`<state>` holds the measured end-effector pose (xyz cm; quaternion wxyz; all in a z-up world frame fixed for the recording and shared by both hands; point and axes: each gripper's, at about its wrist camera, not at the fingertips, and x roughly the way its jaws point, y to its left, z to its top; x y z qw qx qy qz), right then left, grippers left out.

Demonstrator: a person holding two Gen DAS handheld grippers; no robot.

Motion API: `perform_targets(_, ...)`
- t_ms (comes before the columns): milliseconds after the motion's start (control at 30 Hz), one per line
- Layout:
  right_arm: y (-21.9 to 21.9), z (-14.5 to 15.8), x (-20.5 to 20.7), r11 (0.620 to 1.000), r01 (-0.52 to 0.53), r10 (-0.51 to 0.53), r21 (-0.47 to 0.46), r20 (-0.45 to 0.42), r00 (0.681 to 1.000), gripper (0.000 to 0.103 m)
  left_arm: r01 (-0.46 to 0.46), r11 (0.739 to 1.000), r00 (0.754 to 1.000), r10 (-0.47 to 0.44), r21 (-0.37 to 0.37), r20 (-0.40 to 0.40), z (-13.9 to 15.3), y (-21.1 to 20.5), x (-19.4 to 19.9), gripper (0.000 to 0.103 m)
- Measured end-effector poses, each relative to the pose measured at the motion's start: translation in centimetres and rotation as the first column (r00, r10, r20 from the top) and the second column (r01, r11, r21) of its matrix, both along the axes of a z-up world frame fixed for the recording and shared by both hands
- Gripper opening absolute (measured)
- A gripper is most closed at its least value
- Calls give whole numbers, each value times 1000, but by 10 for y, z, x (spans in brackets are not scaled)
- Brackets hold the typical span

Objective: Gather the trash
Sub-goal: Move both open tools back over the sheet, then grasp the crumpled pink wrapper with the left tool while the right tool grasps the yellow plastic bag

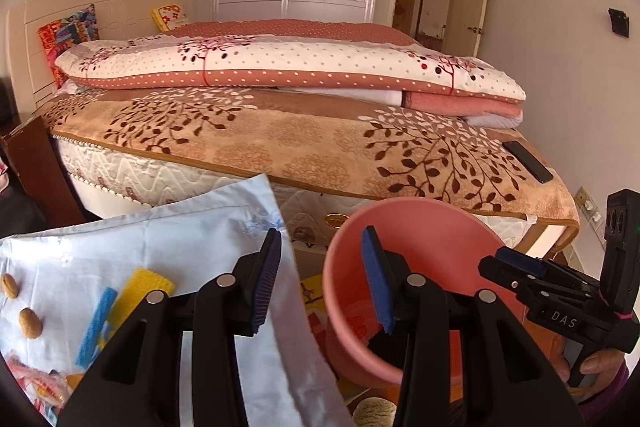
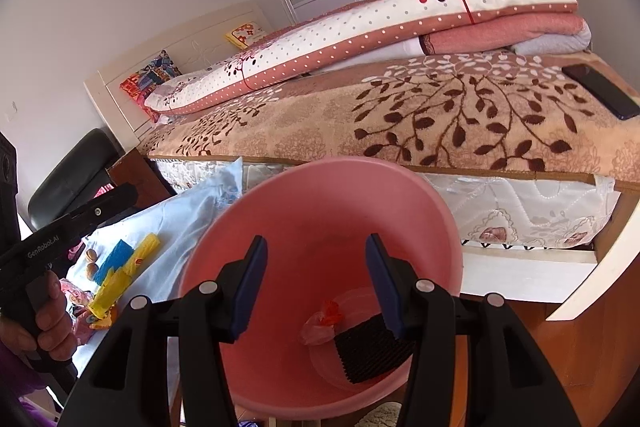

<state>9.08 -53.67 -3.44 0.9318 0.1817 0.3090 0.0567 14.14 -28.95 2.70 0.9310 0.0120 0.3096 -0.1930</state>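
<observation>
A pink bucket (image 1: 420, 207) (image 2: 320, 195) stands beside the bed. At its bottom lie a black ridged sponge piece (image 2: 372, 351) and a crumpled pink-red wrapper (image 2: 320, 327). My right gripper (image 2: 317, 241) (image 1: 504, 261) hangs open over the bucket's mouth, nothing between its pads. My left gripper (image 1: 322, 235) (image 2: 128, 191) is open and empty, above the edge of a light blue cloth (image 1: 160, 239). On the cloth lie a yellow sponge (image 1: 148, 287) (image 2: 148, 245), a blue strip (image 1: 96, 327) (image 2: 116, 255), two nuts (image 1: 30, 323) and coloured wrappers (image 1: 36, 383).
Behind the bucket runs a bed (image 1: 320, 147) with a leaf-print blanket and folded quilts (image 1: 280, 63). A black phone (image 1: 528, 161) (image 2: 604, 91) lies near its corner. A black chair (image 2: 76, 171) stands at the left. Printed packaging (image 1: 316, 303) lies on the floor by the bucket.
</observation>
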Motion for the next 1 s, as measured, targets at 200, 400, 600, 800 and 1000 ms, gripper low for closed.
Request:
perform_targets(200, 29, 30, -25, 999, 23, -22, -43, 23, 999, 51, -52, 999, 998, 52, 6, 20, 18, 44, -28, 42)
perform_targets(400, 70, 52, -54, 997, 5, -2, -75, 40, 999, 51, -116, 993, 993, 116, -10, 21, 32, 106, -59, 42)
perform_targets(600, 126, 56, -66, 994, -52, 56, -96, 31, 998, 51, -211, 977, 977, 211, -20, 32, 37, 173, -88, 42)
perform_targets(800, 188, 46, -66, 986, -134, 136, -103, 13, 991, 51, -312, 950, 950, 312, 3, 18, 23, 238, -106, 42)
perform_targets(1000, 244, 37, -56, 972, -204, 206, -118, 6, 979, 51, -373, 927, 927, 374, 25, -32, -6, 286, -119, 42)
